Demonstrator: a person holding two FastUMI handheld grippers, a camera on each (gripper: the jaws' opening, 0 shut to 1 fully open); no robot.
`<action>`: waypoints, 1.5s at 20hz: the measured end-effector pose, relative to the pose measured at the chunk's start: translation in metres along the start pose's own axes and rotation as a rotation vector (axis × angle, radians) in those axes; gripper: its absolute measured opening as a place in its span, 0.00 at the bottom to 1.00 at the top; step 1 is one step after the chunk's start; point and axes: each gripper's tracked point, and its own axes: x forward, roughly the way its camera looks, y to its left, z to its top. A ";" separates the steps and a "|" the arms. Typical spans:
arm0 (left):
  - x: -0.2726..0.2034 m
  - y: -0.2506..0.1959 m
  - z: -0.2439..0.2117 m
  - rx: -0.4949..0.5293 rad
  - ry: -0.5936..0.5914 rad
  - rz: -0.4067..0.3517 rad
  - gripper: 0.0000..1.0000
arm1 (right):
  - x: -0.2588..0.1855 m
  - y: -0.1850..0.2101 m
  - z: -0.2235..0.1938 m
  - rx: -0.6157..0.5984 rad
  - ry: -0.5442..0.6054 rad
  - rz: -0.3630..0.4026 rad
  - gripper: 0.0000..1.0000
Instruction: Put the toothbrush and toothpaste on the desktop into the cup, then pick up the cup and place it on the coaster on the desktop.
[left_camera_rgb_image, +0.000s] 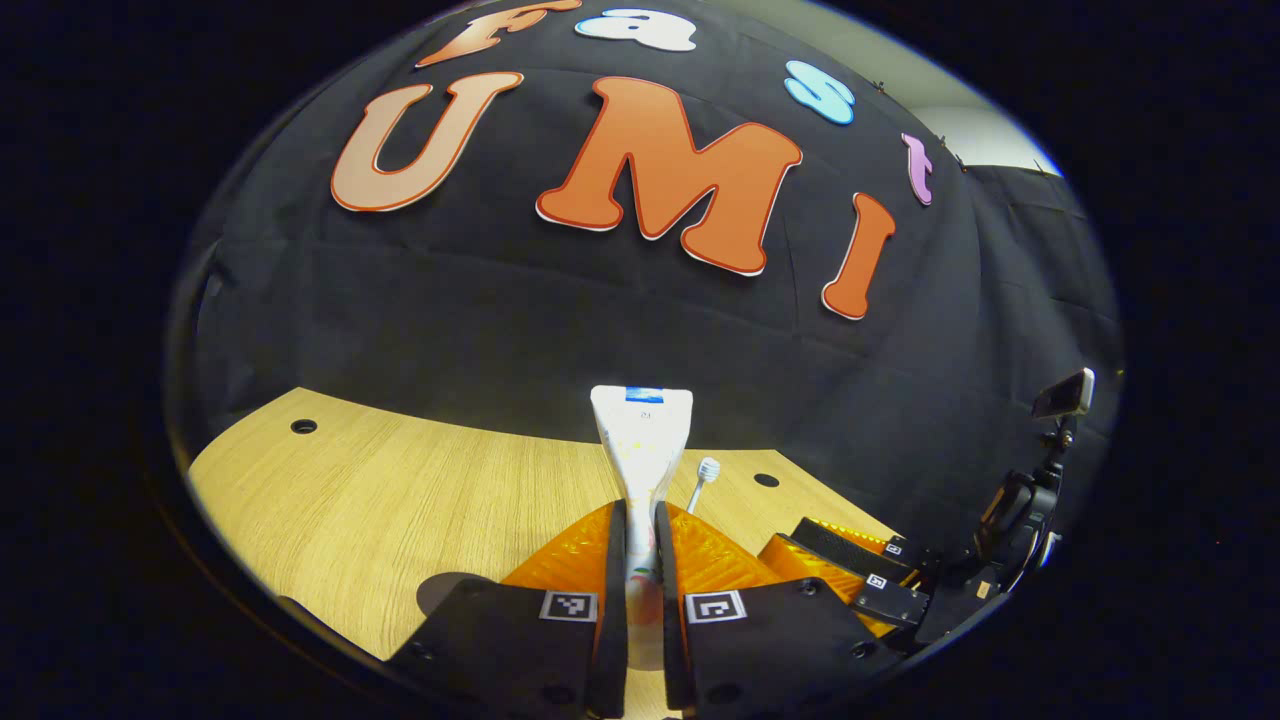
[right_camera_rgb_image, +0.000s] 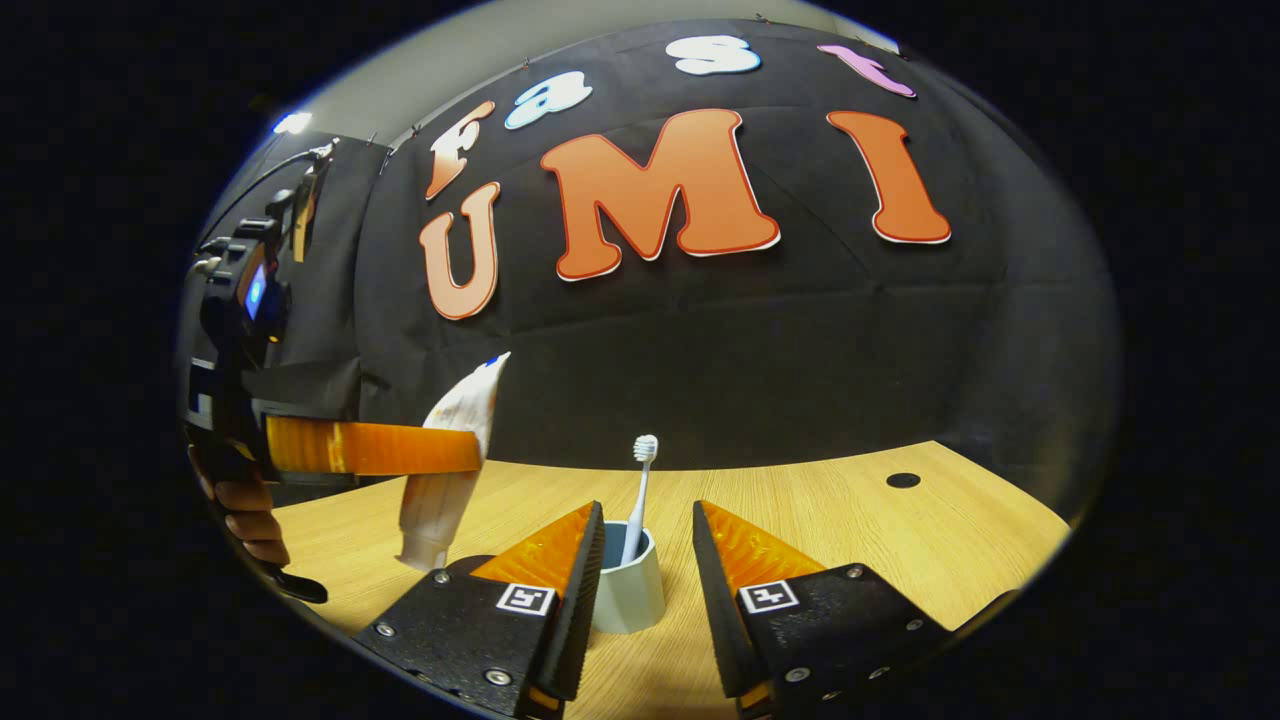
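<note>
Left gripper (left_camera_rgb_image: 640, 560) pinched the toothpaste tube (right_camera_rgb_image: 450, 450) upright, just left of the cup (right_camera_rgb_image: 628, 585), ready to drop in; toothbrush (right_camera_rgb_image: 640, 495) stood inside; right gripper (right_camera_rgb_image: 645, 560) spread around the cup.

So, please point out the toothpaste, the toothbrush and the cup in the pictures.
toothpaste (left_camera_rgb_image: 642, 440): left gripper view, on the wide flat end of the tube.
toothbrush (right_camera_rgb_image: 645, 448): right gripper view, on the bristle head.
cup (right_camera_rgb_image: 630, 595): right gripper view, on the outer wall.

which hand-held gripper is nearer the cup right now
Right. The right hand-held gripper is open, its fingers flanking the cup that holds the toothbrush. The left hand-held gripper holds the toothpaste off to the side, above the table.
</note>
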 end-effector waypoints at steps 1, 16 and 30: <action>0.002 -0.001 0.001 0.001 -0.009 -0.004 0.18 | -0.004 -0.002 0.001 0.003 -0.001 0.002 0.58; 0.061 -0.030 0.006 -0.017 -0.142 -0.071 0.18 | -0.041 -0.025 0.014 -0.026 -0.023 -0.014 0.82; 0.086 -0.025 -0.039 0.086 -0.158 -0.027 0.19 | -0.055 -0.038 0.011 -0.065 -0.021 -0.046 0.81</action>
